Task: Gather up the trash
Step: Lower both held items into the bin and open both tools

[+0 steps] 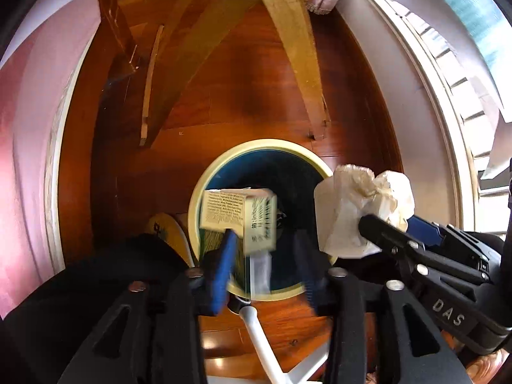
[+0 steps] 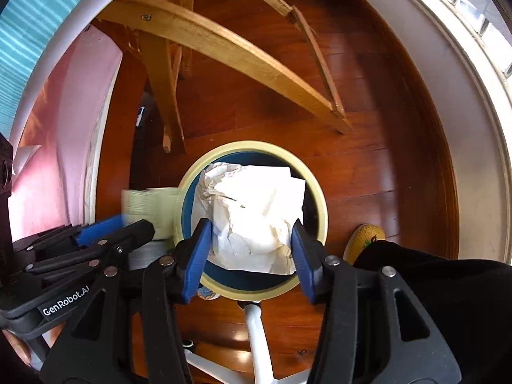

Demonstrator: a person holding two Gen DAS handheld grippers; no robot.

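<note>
Both wrist views steeply downward, close above shared bin (image 1: 320,160) (image 2: 315,198)

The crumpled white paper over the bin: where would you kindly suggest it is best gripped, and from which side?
Grip the crumpled white paper across its bunched middle, from above: its wrinkled bulk is compressible there, whereas the flat corner flaps would probably slip. The right tool already straddles it that way above the bin.
</note>
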